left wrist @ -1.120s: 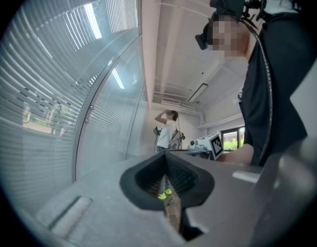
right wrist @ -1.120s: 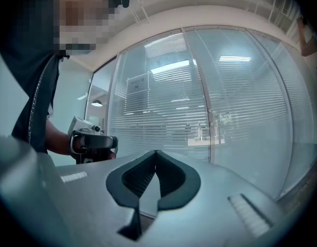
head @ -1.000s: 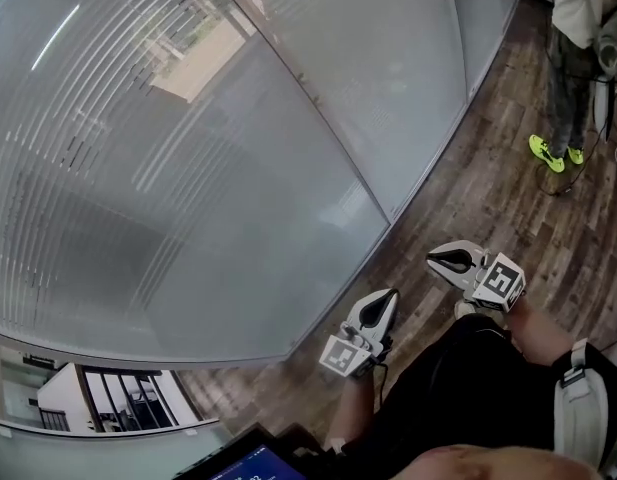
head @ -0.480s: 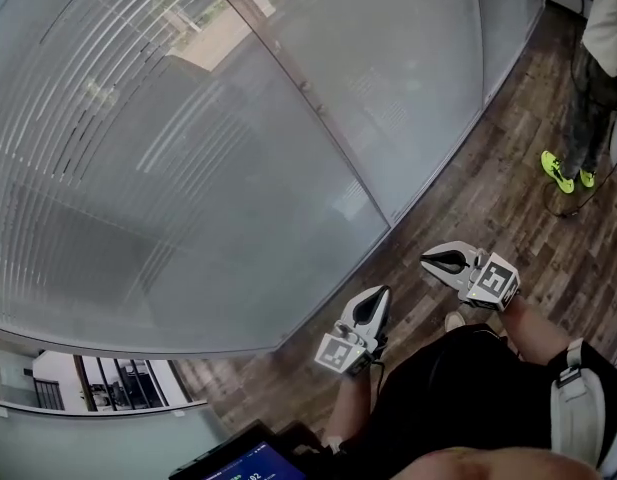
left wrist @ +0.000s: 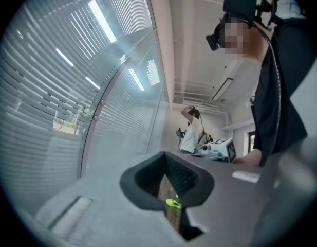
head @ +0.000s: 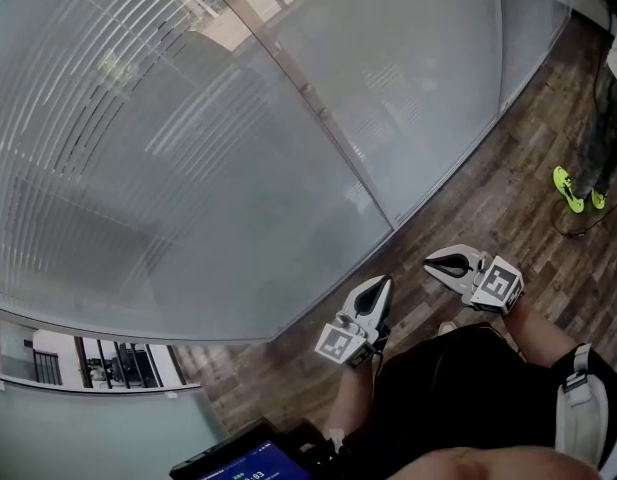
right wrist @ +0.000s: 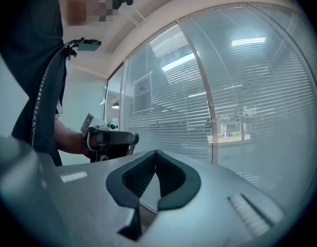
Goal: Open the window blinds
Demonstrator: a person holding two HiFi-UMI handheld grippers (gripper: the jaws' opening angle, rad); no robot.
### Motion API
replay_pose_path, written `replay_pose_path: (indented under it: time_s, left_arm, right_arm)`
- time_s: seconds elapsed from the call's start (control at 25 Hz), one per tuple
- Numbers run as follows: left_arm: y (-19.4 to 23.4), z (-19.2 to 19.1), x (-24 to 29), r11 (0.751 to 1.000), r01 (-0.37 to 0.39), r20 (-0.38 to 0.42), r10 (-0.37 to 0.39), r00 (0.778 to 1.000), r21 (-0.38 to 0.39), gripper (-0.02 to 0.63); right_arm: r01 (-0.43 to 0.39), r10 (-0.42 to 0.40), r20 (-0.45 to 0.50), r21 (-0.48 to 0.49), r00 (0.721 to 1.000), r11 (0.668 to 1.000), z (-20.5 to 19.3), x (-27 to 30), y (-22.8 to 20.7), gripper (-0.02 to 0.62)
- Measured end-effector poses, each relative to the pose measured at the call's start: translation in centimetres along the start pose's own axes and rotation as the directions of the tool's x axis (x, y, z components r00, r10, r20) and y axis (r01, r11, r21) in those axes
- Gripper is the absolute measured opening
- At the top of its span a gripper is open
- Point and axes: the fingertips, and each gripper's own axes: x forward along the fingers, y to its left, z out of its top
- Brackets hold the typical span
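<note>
Shifted: green shoes (head: pixel 578 188) sit nearer right edge than before | left gripper (head: pixel 381 286) fingers together, empty | right gripper (head: pixel 434 263) fingers together, empty | window blinds (head: pixel 168 158) behind glass (head: pixel 418 98), ahead-left, untouched

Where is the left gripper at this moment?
In the head view the left gripper is low and centre, jaws together, over the wood floor near the foot of the glass wall with blinds, just left of the right gripper.
</note>
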Motion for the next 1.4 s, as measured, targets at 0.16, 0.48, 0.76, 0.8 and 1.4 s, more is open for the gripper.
replay_pose_path:
  time_s: [0.16, 0.48, 0.76, 0.8, 1.4]
  left_arm:
    - [-1.1, -1.2, 1.3, 1.0, -0.013, 0.004, 0.013, 1.0, -0.018, 0.002]
    - [-2.3, -1.1, 2.0, 0.999, -0.033, -0.047, 0.035, 0.998, 0.032, 0.002]
    - [-3.0, -1.3, 1.5, 0.999, -0.047, -0.063, 0.047, 0.997, 0.004, 0.002]
    - [-3.0, -1.3, 1.7, 0.999, -0.044, -0.064, 0.044, 0.997, -0.004, 0.002]
    - [-2.0, -1.5, 1.7, 1.0, -0.027, -0.094, 0.027, 0.995, -0.002, 0.002]
  right_arm:
    - [-0.068, 0.069, -0.036, 0.01, 0.997, 0.998, -1.3, -0.8, 0.7, 0.006]
    - [-0.07, 0.07, -0.004, 0.014, 0.998, 0.997, -0.6, -1.9, 0.2, 0.006]
    - [-0.089, 0.09, -0.003, 0.037, 0.996, 0.995, -0.8, -2.7, 1.6, 0.005]
    - [-0.082, 0.082, 0.001, 0.04, 0.997, 0.996, -0.8, -2.9, 1.4, 0.005]
    - [-0.043, 0.043, -0.001, 0.051, 0.999, 0.998, -1.1, -1.8, 0.2, 0.006]
